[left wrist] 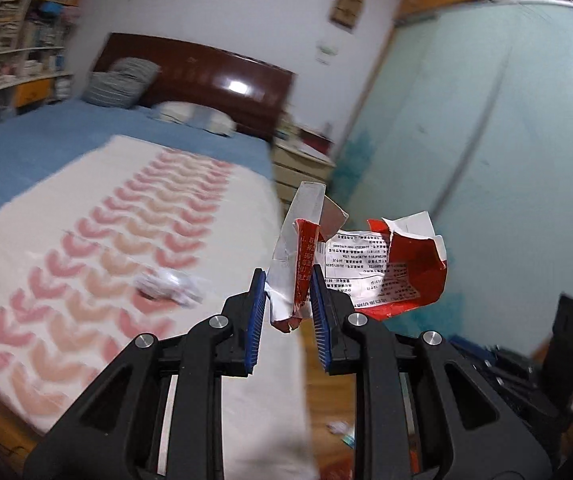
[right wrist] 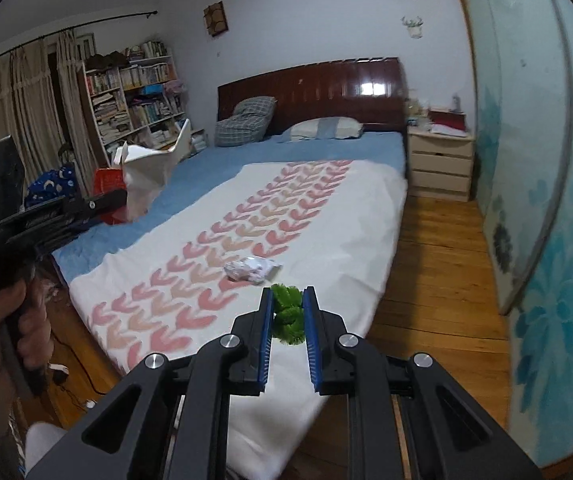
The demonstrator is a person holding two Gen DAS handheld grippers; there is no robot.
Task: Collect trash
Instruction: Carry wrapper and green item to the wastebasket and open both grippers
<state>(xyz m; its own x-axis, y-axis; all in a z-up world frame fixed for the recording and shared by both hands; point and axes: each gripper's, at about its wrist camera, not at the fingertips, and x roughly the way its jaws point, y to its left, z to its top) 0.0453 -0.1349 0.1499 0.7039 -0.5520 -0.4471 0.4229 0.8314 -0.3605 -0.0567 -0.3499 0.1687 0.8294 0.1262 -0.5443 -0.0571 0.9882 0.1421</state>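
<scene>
In the left wrist view my left gripper (left wrist: 288,280) is shut on a torn red, white and silver snack wrapper (left wrist: 386,272), held up in the air beside the bed. The right wrist view shows that wrapper (right wrist: 146,168) at the left, in front of a hand (right wrist: 14,320) holding the left gripper. My right gripper (right wrist: 287,296) is shut on a green fuzzy clump (right wrist: 286,318) above the bed's near corner. A crumpled white wrapper (right wrist: 252,269) lies on the quilt just beyond it and also shows in the left wrist view (left wrist: 166,286).
The bed has a white quilt (right wrist: 326,220) with pink chevrons over a blue sheet and a dark wooden headboard (right wrist: 310,92). A nightstand (right wrist: 440,160) stands by the glass sliding door (right wrist: 546,160). A bookshelf (right wrist: 134,96) is at the far left. Small scraps (left wrist: 338,428) lie on the wooden floor.
</scene>
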